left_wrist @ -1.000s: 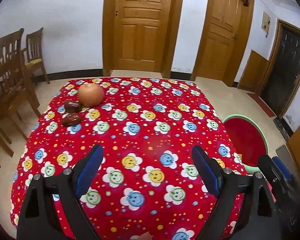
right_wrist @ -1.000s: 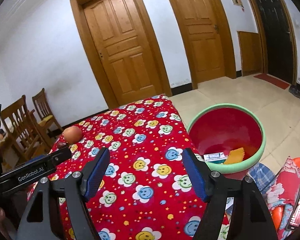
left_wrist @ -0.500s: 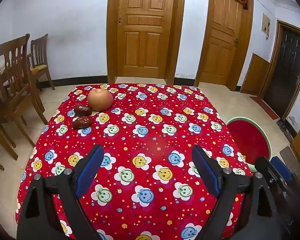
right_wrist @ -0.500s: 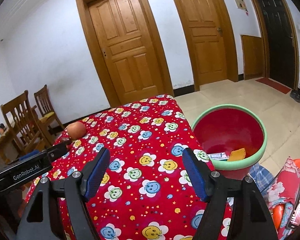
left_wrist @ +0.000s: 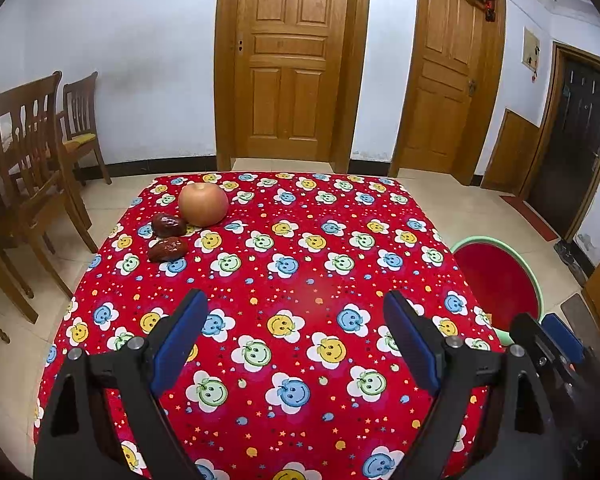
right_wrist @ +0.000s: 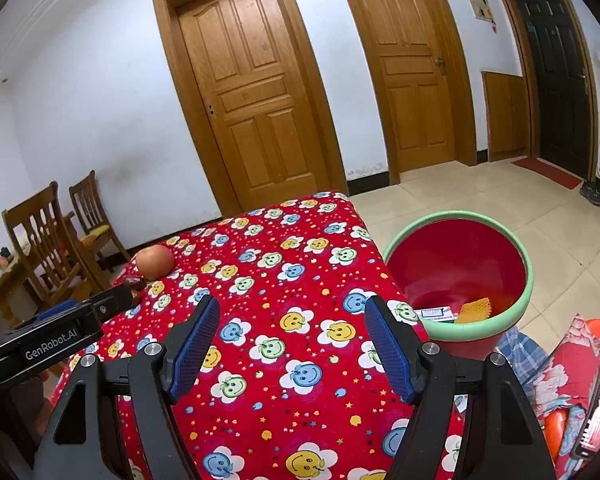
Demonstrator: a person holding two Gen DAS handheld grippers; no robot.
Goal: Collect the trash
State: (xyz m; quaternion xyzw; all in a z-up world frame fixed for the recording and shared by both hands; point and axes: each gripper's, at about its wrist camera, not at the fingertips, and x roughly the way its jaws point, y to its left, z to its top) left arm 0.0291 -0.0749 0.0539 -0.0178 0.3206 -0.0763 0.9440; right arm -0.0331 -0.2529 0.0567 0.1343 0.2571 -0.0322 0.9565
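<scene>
Red smiley-flower cloth table cover (left_wrist: pixel 300 280), matt and woven; glossy red plastic bin with green rim (right_wrist: pixel 460 326); varnished wooden panel doors (left_wrist: pixel 286 60) gleaming softly.

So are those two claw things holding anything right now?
No. The left gripper and right gripper are both open and empty above the tablecloth.

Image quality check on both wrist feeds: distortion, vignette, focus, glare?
Left wrist: door frames bow, dark vignetted corners, apple sharp, no glare. Right wrist: same barrel bend, bucket crisp, lighting flat, shadows soft.
</scene>
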